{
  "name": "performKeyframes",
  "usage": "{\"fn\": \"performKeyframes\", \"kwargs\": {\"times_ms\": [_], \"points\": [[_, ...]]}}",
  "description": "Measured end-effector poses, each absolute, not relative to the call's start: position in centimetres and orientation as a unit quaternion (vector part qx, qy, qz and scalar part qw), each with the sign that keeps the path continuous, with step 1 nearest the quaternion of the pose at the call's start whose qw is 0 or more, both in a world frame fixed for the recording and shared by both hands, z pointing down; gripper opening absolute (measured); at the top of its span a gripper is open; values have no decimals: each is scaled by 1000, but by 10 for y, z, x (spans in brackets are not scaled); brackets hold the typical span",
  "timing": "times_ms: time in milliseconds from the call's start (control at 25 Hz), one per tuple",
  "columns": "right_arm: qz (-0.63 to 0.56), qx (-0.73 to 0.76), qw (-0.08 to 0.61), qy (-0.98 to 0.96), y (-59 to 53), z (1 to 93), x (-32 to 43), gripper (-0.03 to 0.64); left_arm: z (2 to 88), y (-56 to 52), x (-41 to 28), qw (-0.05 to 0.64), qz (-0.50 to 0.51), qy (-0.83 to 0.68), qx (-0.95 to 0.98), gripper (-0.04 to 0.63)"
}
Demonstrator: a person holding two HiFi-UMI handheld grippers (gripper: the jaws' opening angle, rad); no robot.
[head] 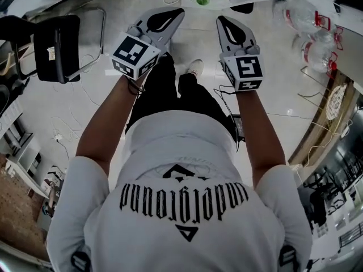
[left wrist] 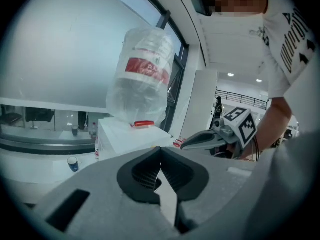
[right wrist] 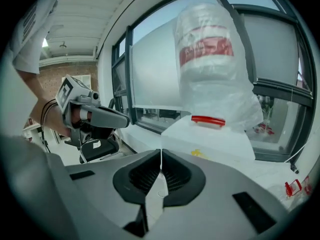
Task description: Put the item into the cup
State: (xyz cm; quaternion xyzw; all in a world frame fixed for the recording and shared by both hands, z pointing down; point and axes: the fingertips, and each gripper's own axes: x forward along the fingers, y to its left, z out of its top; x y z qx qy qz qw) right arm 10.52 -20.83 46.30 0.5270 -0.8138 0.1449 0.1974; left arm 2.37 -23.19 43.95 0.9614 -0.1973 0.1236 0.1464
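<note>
Shirt (head: 181,137) print "underground"; closed left gripper (head: 177,13)

The left gripper (head: 177,13) and right gripper (head: 223,22) are pale grey with black ribbed pads (left wrist: 142,174). Their cubes (head: 135,54) carry black-and-white square markers. The shirt (head: 187,152) is white with black lettering and triangles, the trousers (head: 167,89) are black, and the shoe (head: 195,68) is white. The chair (head: 57,47) is black. The floor (head: 272,67) is glossy off-white. The bottle (right wrist: 212,69) is clear with a red label and red cap. It sits on a white box (right wrist: 205,139) marked with a yellow spot. The cup (left wrist: 73,164) is blue with a pale top.
</note>
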Motion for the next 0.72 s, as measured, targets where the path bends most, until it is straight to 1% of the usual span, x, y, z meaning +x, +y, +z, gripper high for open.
{"fn": "performKeyframes", "kwargs": {"times_ms": [200,440,720], "points": [[124,524,179,-823,-187,406,108,20,383,-209,17,120,105,-195,968,14],[93,515,166,-836,-156,344,107,20,326,-176,6,107,76,-191,973,14],[80,522,157,-835,-125,308,120,20,284,-152,-2,87,61,-199,974,14]]}}
